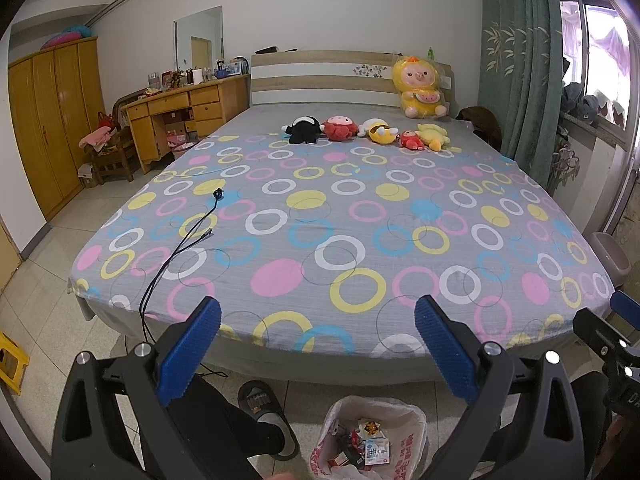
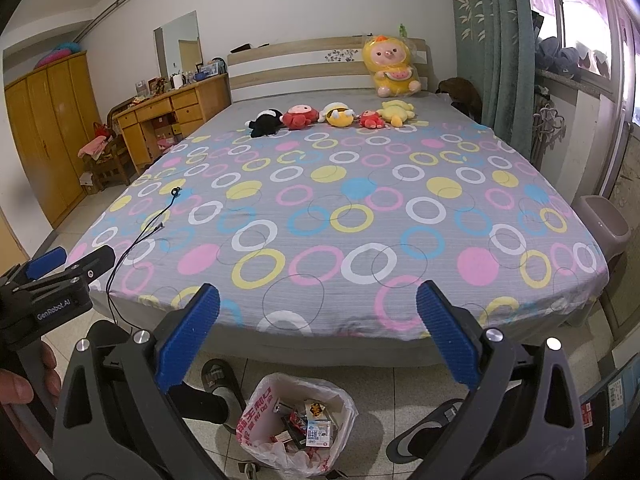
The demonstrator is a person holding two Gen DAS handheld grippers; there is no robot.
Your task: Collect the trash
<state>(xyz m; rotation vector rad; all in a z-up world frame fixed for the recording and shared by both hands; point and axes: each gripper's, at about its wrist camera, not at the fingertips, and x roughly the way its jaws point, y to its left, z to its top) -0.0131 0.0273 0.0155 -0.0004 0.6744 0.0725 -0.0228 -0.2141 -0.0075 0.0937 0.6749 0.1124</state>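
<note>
Apparently the collecting is nearly finished: the trash bag [image 2: 298,424] sits on the floor at the foot of the bed [image 2: 340,216], holding wrappers. Both the left gripper [image 1: 318,344] and right gripper [image 2: 318,340] hang above it, fingers spread, empty. Next comes closing or lifting the bag.

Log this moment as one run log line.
left gripper: open, empty | right gripper: open, empty | trash bag: on floor, holding wrappers | bed: no visible trash
</note>
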